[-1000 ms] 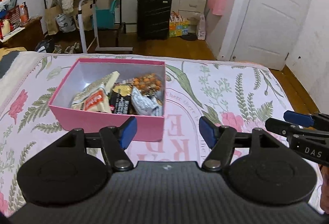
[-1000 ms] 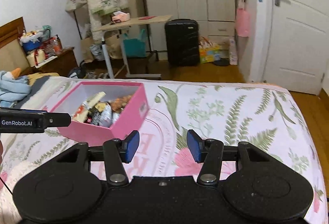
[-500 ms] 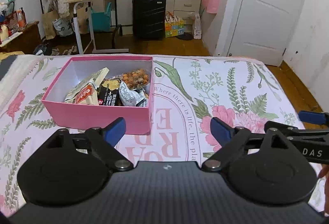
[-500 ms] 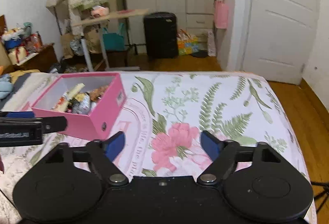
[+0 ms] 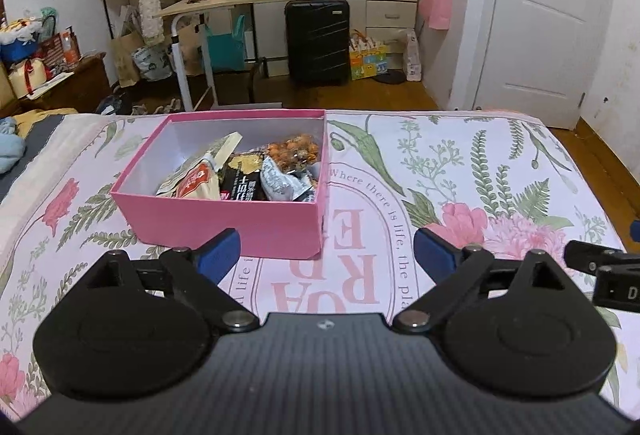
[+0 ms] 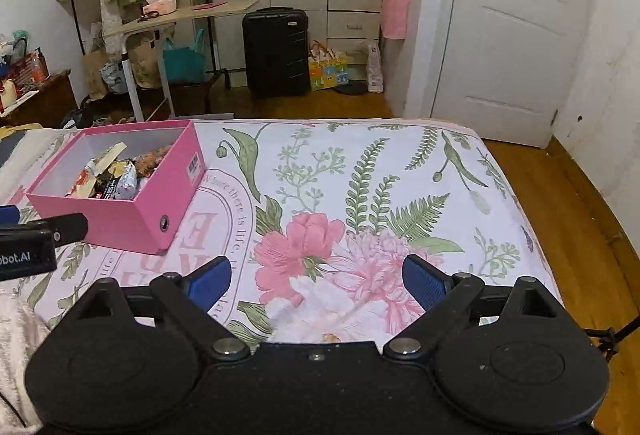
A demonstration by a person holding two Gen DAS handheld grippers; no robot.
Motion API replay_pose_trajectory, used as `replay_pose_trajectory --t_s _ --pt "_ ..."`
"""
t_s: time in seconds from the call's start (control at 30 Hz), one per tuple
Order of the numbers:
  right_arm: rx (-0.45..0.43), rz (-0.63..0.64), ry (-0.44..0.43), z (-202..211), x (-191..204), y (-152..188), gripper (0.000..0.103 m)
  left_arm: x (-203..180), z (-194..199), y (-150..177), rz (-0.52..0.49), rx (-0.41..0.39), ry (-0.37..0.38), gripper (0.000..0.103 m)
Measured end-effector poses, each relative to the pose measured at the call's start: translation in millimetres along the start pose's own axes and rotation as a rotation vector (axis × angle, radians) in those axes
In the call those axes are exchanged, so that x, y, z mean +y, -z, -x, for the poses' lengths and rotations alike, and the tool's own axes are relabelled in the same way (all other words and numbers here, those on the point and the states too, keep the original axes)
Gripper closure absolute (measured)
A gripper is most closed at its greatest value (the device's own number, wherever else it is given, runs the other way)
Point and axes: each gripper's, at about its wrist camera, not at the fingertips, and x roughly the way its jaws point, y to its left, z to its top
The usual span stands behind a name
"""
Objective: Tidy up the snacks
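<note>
Since earlier frame both grippers drawn back from pink box (image 5: 224,223); jaws of both have just been opening, nothing between; left gripper (image 5: 326,255) now spread wide, empty, above floral bedspread (image 5: 460,163) just before box; right gripper (image 6: 316,279) spread wide, empty, over pink flower print; snack packets (image 5: 256,175) lie inside box on bedspread.

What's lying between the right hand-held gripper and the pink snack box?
Only bare floral bedspread between the right hand-held gripper and pink box, per the right wrist view.
</note>
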Motion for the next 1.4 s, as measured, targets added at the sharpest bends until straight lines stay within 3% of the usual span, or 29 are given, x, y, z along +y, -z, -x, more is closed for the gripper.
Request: replay_pose_trajectory --t_s 0.43,0.73,1.4 --pt "0.031 -0.025 0.002 4 1 0 0.008 -7 -2 4 -0.041 0.087 0.0 0.009" --pt "0.066 -0.039 0.02 9 -2 2 0.008 -7 3 5 -0.043 0.106 0.001 0.009" --pt "0.09 -0.04 0.03 4 -3 3 0.008 -11 7 6 -0.061 0.074 -0.019 0.005"
